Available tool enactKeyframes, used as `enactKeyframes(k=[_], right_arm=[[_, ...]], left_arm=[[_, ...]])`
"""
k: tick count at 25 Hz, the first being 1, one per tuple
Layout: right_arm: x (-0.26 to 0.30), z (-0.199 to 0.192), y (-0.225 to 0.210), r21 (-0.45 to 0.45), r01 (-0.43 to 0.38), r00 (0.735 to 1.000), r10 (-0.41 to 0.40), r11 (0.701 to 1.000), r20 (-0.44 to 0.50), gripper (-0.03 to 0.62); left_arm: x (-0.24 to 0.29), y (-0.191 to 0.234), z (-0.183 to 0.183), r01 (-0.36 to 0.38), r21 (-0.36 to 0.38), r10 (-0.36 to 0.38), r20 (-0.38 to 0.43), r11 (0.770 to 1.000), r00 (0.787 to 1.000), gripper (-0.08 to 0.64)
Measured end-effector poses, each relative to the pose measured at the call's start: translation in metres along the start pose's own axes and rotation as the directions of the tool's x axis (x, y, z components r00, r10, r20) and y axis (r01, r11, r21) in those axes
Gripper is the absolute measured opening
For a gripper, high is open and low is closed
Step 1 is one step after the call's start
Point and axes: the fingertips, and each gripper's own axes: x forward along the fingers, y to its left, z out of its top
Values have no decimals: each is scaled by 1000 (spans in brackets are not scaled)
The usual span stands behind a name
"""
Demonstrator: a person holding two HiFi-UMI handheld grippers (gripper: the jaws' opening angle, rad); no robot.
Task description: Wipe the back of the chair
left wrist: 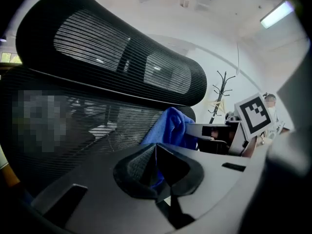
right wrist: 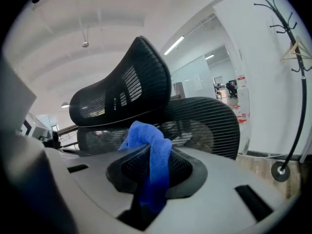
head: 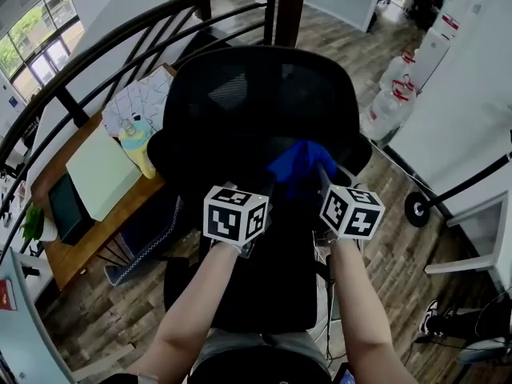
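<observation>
Curved black railing [head: 104, 42] arcs over a wood surface [head: 70, 256] at left, w/ a pale green board [head: 102, 172], yellow bottle-like item [head: 141, 152], patterned paper [head: 144, 98] & dark flat device [head: 68, 206] on it. Wood-plank floor [head: 120, 310] below; white jugs w/ red labels [head: 392, 86] upper right, black wheel [head: 417, 209] at right. Coat stand [right wrist: 292, 48] by a white wall; lit ceiling strip [left wrist: 277, 14].

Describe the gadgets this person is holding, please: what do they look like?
The left gripper and right gripper each have a pale grey body, black textured pads and a white cube printed with black square markers. The forearms are bare; no sleeves show.
</observation>
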Motion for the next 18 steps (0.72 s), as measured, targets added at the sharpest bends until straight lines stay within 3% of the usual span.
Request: enactKeyframes(k=[11, 18], right_arm=[[-29, -1, -61, 20, 119, 993, -120, 993, 12, 94], [-49, 2, -78, 42, 176, 984, -177, 984, 33, 94]], left_arm=[[25, -44, 0, 90, 7, -89, -17, 996, 996, 18], [18, -45, -5, 79, 6, -79, -26, 997, 997, 18]])
